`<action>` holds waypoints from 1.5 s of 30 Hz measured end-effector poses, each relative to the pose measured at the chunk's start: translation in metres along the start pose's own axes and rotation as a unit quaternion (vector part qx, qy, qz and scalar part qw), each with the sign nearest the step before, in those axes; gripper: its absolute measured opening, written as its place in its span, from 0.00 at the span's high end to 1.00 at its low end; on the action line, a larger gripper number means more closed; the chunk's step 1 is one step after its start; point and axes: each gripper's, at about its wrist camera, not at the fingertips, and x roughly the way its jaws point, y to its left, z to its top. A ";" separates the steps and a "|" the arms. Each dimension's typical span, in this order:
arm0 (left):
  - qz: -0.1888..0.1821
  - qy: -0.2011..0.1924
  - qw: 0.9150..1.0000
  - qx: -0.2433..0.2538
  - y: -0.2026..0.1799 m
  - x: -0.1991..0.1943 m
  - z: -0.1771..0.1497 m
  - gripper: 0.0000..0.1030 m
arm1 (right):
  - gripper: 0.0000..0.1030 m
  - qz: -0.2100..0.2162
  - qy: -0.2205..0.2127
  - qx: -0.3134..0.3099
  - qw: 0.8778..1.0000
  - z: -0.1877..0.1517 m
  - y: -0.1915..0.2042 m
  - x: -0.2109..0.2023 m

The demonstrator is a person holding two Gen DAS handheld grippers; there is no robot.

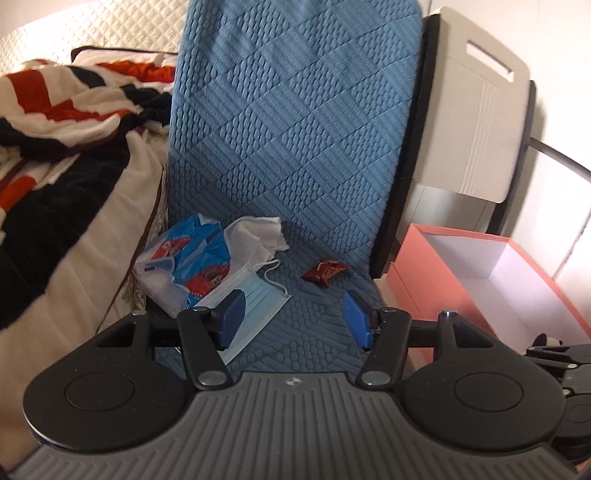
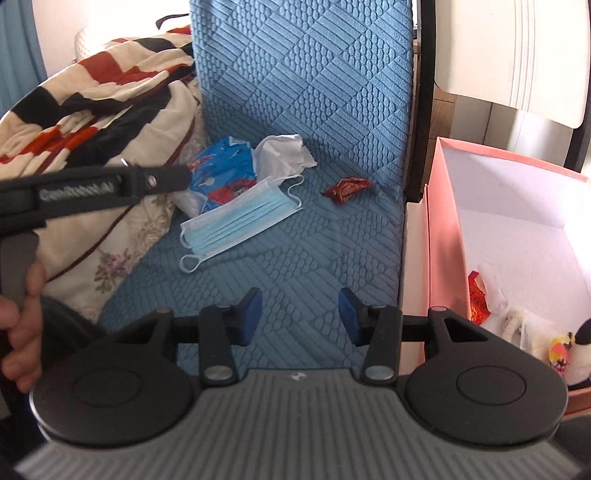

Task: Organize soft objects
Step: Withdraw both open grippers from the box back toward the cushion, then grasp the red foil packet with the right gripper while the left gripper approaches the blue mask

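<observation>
Four loose bits sit on the blue cushion [image 2: 303, 236]: blue snack bag [image 2: 221, 173], face mask [image 2: 240, 221], crumpled tissue [image 2: 280, 155], red wrapper [image 2: 345, 188]. Pink box [image 2: 443, 236] stands just beside it. Left gripper [image 1: 293, 319] and right gripper [image 2: 301, 314] are both spread wide, holding nothing. Looks like mid-collection; next is probably closing on the mask. Only the right view shows stuff already inside the box.

A blue quilted cover [image 1: 295, 122] with an embossed scale-and-stripe pattern spreads over seat and backrest. Left of the cover lies a red, black and cream blanket [image 1: 62, 122], with a white quilted surface [image 1: 122, 26] behind it. Right of the cover stands a white chair [image 1: 480, 110] with a slotted back, against a pale, brightly lit wall [image 1: 561, 48].
</observation>
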 end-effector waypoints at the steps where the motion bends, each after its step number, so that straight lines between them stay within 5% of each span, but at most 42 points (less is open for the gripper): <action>1: 0.003 0.001 1.000 -0.004 0.001 0.008 -0.002 0.37 | 0.53 -0.003 -0.004 0.003 1.000 0.001 -0.002 0.004; 9: 0.044 0.036 0.998 0.017 0.001 0.067 -0.020 0.37 | 0.53 -0.042 -0.002 0.002 0.999 0.021 -0.013 0.034; 13: 0.051 0.051 0.997 0.015 0.004 0.091 -0.025 0.37 | 0.53 -0.028 -0.010 0.020 0.999 0.028 -0.021 0.049; 16: 0.051 0.046 0.998 0.000 0.006 0.102 -0.022 0.15 | 0.53 -0.020 -0.006 0.016 1.000 0.033 -0.021 0.062; 20: 0.049 0.037 0.998 0.002 0.010 0.115 -0.016 0.14 | 0.53 -0.018 -0.006 -0.006 1.000 0.044 -0.018 0.077; 31: 0.061 0.098 0.993 -0.028 0.032 0.152 -0.016 0.13 | 0.53 -0.001 0.040 0.035 0.999 0.068 -0.043 0.134; 45: 0.110 0.180 0.973 0.088 0.007 0.211 -0.023 0.11 | 0.53 0.046 0.092 0.066 0.993 0.099 -0.069 0.203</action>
